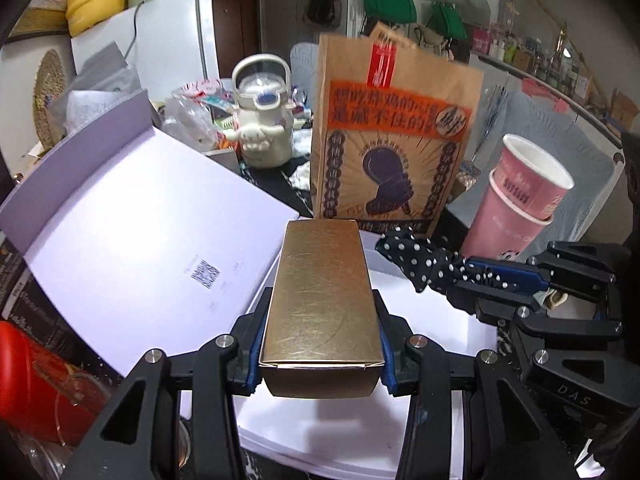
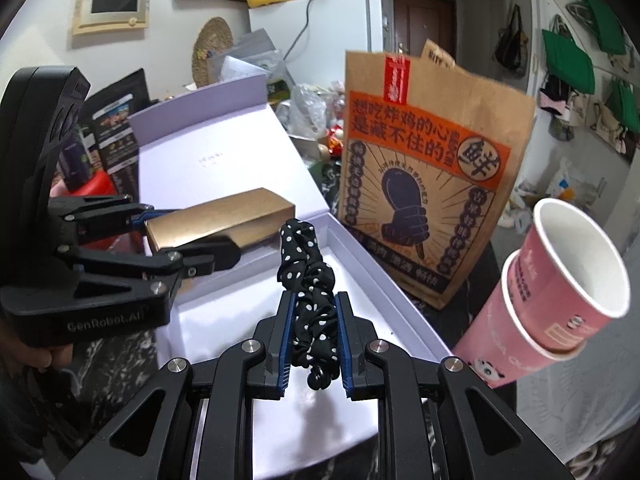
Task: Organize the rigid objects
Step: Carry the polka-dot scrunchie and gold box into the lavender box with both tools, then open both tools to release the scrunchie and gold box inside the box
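Note:
My left gripper [image 1: 320,300] is shut on a long gold box [image 1: 322,296] and holds it above the open white gift box [image 1: 460,320]. The gold box also shows in the right wrist view [image 2: 224,216], held in the left gripper [image 2: 192,236]. My right gripper [image 2: 314,300] is shut on a black polka-dot scrunchie [image 2: 308,280] above the gift box's tray [image 2: 372,272]. In the left wrist view the right gripper [image 1: 472,276] comes in from the right with the scrunchie [image 1: 416,256]. The gift box's lid [image 1: 132,224] stands open at the left.
A brown paper bag [image 1: 392,136] stands just behind the gift box. Stacked pink paper cups [image 1: 516,208] lean at the right. A white kettle [image 1: 264,116] and clutter sit behind. A red container [image 1: 40,380] lies at the left.

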Available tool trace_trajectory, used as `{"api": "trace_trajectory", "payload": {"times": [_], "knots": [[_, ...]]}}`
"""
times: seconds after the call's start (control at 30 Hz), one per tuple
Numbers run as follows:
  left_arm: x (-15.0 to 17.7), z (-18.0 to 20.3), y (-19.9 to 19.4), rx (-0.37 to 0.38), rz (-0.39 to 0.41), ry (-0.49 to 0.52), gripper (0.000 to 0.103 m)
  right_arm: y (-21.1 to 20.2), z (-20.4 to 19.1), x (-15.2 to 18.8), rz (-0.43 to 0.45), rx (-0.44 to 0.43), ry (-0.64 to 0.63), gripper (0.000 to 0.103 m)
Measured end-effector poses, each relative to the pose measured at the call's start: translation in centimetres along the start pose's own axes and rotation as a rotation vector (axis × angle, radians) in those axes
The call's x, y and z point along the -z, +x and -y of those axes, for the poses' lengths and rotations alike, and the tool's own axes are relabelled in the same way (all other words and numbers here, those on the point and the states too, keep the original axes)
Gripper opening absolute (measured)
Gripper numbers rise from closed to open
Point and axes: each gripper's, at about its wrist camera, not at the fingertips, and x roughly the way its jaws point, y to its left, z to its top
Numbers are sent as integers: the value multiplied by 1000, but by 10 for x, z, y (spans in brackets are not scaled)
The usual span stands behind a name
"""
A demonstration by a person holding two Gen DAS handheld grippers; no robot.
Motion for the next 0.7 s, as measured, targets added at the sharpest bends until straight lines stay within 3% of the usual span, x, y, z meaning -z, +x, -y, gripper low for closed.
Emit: {"api": "trace_trajectory", "payload": {"times": [0.27, 0.47, 0.63, 0.7], "knots": [[6, -9, 34, 24, -59, -41, 43, 32, 13, -2, -55, 0, 21, 19], [7, -9, 46, 0, -76, -36, 43, 42, 12, -6, -70, 10, 2, 19], [6, -11, 56, -50, -120, -48, 45, 46, 11, -8, -71, 17, -5, 22], [6, -13, 58, -37, -131, -59, 46, 46, 11, -7, -73, 22, -4, 28]]}}
